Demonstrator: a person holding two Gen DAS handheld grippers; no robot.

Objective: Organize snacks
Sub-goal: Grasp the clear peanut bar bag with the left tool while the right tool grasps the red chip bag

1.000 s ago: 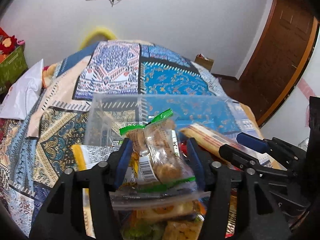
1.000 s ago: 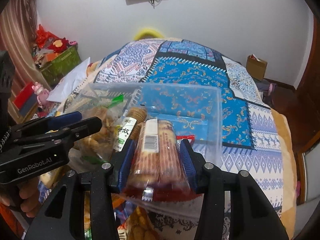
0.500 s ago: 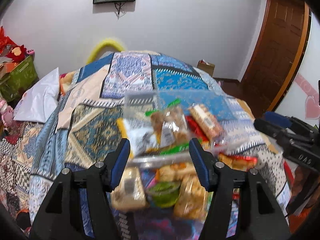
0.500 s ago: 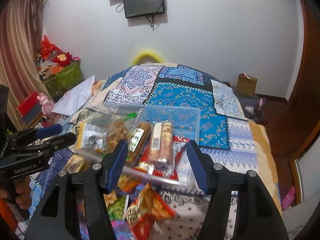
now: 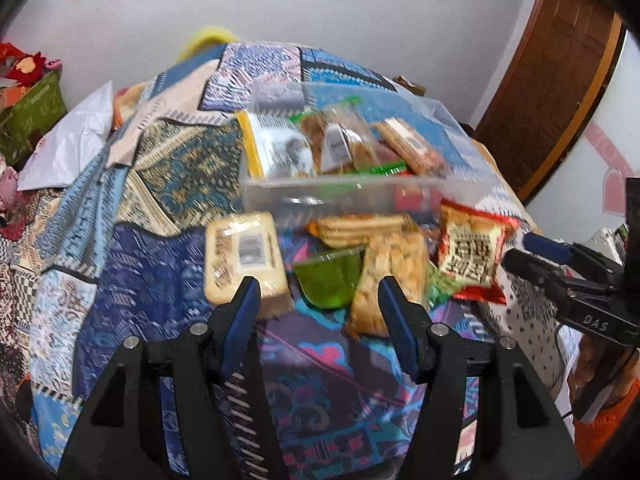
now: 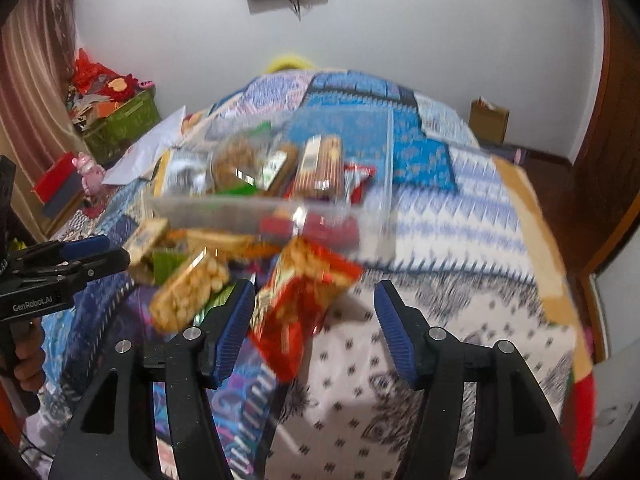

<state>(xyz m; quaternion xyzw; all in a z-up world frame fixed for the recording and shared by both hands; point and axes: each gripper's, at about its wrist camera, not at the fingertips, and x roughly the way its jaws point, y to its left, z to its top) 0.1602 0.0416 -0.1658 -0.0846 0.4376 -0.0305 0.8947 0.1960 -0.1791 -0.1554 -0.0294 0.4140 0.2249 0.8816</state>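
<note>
A clear plastic box (image 5: 344, 188) (image 6: 280, 204) on the bed holds several snack packs. Loose snacks lie in front of it: a tan cake pack (image 5: 244, 256), a green jelly cup (image 5: 328, 280), a clear pack of crackers (image 5: 390, 276) (image 6: 188, 292) and a red snack bag (image 5: 472, 256) (image 6: 304, 300). My left gripper (image 5: 320, 304) is open and empty, pulled back over the loose snacks. My right gripper (image 6: 314, 316) is open and empty, with the red bag between its fingers. Each gripper shows at the edge of the other's view.
The patchwork bedspread (image 5: 160, 168) covers the bed. A white pillow (image 5: 76, 140) lies at the left. A green crate (image 6: 120, 120) of toys stands by the wall, a cardboard box (image 6: 490, 118) on the floor, and a wooden door (image 5: 552, 72) at right.
Both grippers let go of their snack packs in the clear box, opened, and drew back toward me. The loose snacks in front of the box came into view.
</note>
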